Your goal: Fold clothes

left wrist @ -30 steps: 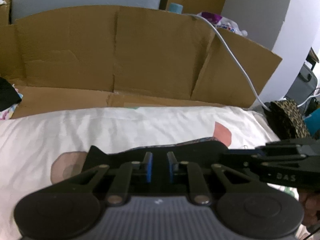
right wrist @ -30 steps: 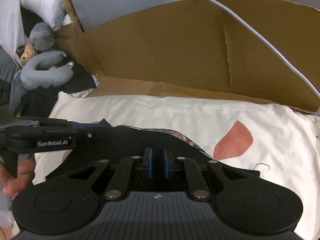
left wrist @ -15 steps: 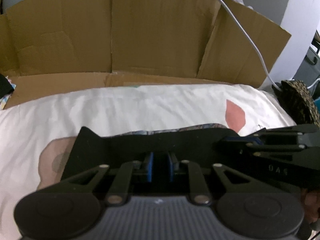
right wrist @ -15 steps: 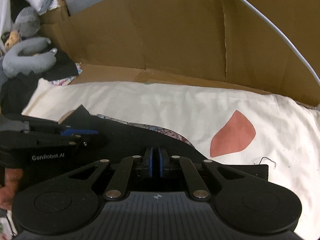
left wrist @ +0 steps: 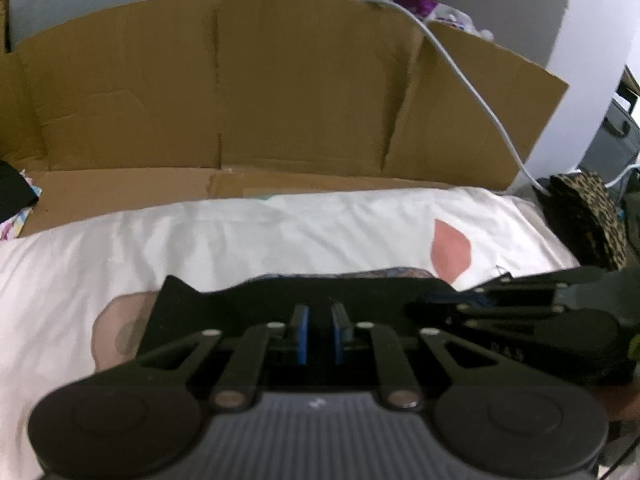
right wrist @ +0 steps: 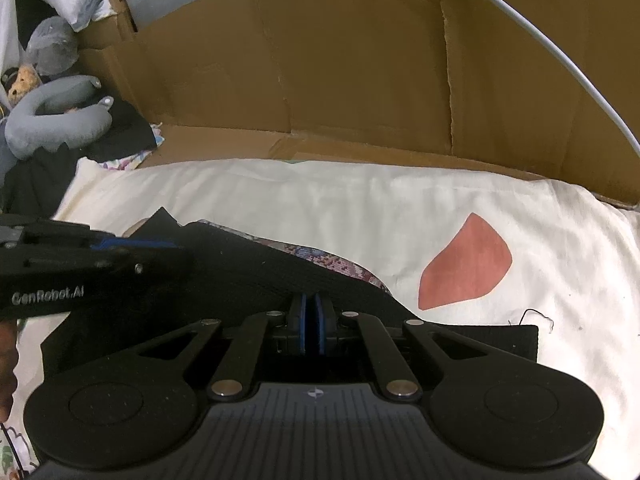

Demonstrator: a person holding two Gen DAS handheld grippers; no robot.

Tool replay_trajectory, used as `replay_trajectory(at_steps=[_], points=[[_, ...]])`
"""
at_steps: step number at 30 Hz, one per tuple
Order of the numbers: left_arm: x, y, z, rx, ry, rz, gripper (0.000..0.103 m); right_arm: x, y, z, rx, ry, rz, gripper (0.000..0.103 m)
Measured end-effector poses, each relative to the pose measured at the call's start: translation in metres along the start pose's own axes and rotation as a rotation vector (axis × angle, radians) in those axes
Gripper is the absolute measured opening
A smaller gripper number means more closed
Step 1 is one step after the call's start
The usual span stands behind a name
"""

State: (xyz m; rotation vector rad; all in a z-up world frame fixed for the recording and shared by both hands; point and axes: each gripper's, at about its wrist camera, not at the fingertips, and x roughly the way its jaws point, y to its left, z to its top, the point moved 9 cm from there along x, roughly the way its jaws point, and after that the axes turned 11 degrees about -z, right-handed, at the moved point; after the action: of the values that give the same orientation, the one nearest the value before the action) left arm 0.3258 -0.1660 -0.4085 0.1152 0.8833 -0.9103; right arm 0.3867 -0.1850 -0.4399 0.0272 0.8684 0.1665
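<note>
A black garment (left wrist: pixel 240 304) with a patterned inner side (right wrist: pixel 332 264) lies spread over the white sheet (left wrist: pixel 240 240), its near edge lifted between both grippers. My left gripper (left wrist: pixel 319 320) has black cloth between its blue pads and its jaws are closing on it. It shows from the side in the right wrist view as the left gripper (right wrist: pixel 176 246). My right gripper (right wrist: pixel 311 308) is shut on the garment's edge, pads almost together. The left wrist view shows the right gripper (left wrist: pixel 444 304) beside mine, on the same edge.
A creased cardboard wall (left wrist: pixel 280 100) stands behind the sheet, with a white cable (left wrist: pixel 472 92) hanging over it. A leopard-print item (left wrist: pixel 588 216) lies at the far right, a grey neck pillow (right wrist: pixel 52 120) and dark clothes at the far left. The sheet bears a pink patch (right wrist: pixel 468 264).
The right gripper has sunk a little toward the sheet with the garment still in it. The left gripper has stayed about where it was, cloth still between its pads.
</note>
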Motion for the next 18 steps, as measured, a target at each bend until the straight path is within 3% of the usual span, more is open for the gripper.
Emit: replay_trajectory(at_steps=[4,7,15,18], points=[[0.003,-0.006,-0.01,0.012,0.01,0.006,0.013,-0.01,-0.006,0.003,0.038,-0.02,0.034,0.01],[-0.003,-0.006,-0.009,0.011,-0.016,-0.003,0.014,-0.039,-0.007,0.011,0.032,-0.139,0.063,0.009],[0.007,-0.005,-0.013,0.037,0.006,-0.003,0.015,-0.043,0.0,-0.012,-0.014,-0.099,0.099,0.012],[0.013,-0.002,-0.015,0.05,0.015,0.011,0.016,-0.033,0.002,-0.024,-0.046,-0.059,0.08,0.021]])
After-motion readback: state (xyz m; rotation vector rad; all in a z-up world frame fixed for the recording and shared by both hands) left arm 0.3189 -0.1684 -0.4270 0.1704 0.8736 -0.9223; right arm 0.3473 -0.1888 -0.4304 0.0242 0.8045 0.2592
